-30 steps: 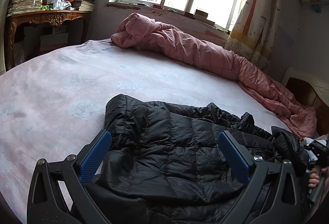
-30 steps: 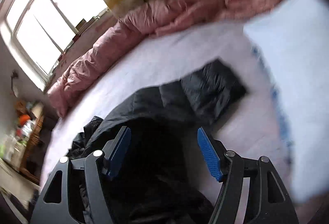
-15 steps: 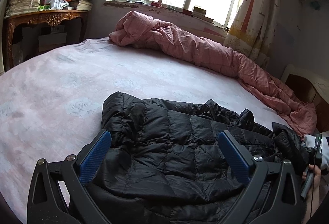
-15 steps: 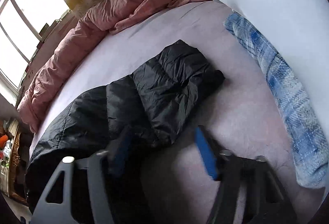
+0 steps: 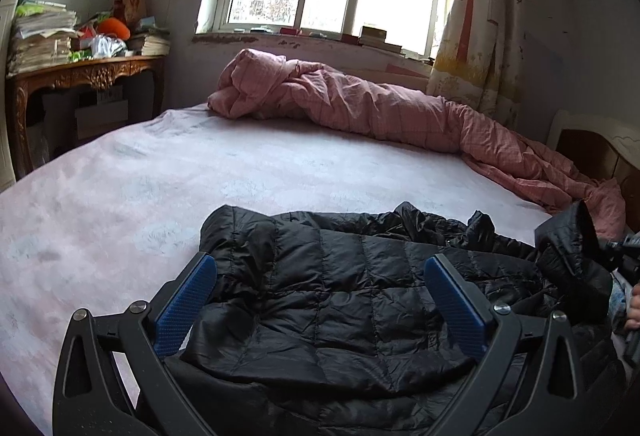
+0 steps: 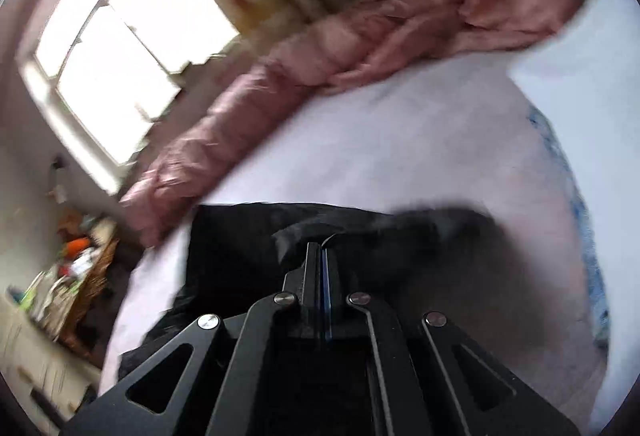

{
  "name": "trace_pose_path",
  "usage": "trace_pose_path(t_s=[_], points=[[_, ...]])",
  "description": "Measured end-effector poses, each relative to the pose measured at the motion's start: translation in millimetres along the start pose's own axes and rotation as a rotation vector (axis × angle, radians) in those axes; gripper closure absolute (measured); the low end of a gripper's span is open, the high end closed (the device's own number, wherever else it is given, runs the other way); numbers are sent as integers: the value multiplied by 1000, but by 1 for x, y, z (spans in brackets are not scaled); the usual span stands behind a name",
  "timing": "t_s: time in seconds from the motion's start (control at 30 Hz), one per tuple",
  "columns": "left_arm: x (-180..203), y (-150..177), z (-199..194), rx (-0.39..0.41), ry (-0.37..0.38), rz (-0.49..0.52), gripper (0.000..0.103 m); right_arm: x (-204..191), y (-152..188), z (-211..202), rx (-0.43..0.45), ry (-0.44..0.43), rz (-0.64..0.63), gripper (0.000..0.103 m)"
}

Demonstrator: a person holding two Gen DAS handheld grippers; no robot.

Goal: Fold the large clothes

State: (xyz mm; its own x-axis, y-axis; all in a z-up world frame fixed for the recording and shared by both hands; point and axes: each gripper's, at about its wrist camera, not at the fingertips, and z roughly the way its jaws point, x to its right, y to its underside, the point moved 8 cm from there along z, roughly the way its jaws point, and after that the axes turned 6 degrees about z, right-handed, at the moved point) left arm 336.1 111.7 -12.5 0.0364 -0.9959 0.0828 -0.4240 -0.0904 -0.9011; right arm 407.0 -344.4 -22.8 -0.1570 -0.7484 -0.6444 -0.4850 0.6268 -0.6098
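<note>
- Black puffer jacket (image 5: pixel 340 300): soft, light, slick shell; likely slips.
- Right gripper (image 6: pixel 322 256): jaws clamped on sleeve (image 5: pixel 572 256) fabric.
- Left gripper (image 5: pixel 320 300): jaws spread wide, jacket between them, ungripped.
- Grip quilted seams or hem.

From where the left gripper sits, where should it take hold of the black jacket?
Grip the jacket at its near-left corner, where the puffy hem lies doubled on the bed. Come in low from the left edge: the left gripper is open above that side, and the right gripper already pinches the far sleeve.
</note>
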Motion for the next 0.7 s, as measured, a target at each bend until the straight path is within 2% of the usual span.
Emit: trace_pose_path(t_s=[0.17, 0.27, 0.4, 0.47, 0.57, 0.7], points=[[5, -5, -9, 44, 13, 16, 0, -69, 27, -20, -92, -197, -101, 102], [12, -11, -19, 93, 12, 55, 0, -108, 57, -26, -172, -289, -178, 102], [30, -13, -28, 128, 16, 143, 0, -154, 120, -19, -349, -370, -289, 102], [38, -12, -28, 130, -5, 195, 0, -168, 153, -9, -425, -349, -374, 102], [49, -11, -27, 127, -10, 248, 0, -171, 189, 6, -489, -261, -461, 102], [55, -9, -25, 120, -4, 278, 0, -167, 201, 9, -481, -195, -485, 100]])
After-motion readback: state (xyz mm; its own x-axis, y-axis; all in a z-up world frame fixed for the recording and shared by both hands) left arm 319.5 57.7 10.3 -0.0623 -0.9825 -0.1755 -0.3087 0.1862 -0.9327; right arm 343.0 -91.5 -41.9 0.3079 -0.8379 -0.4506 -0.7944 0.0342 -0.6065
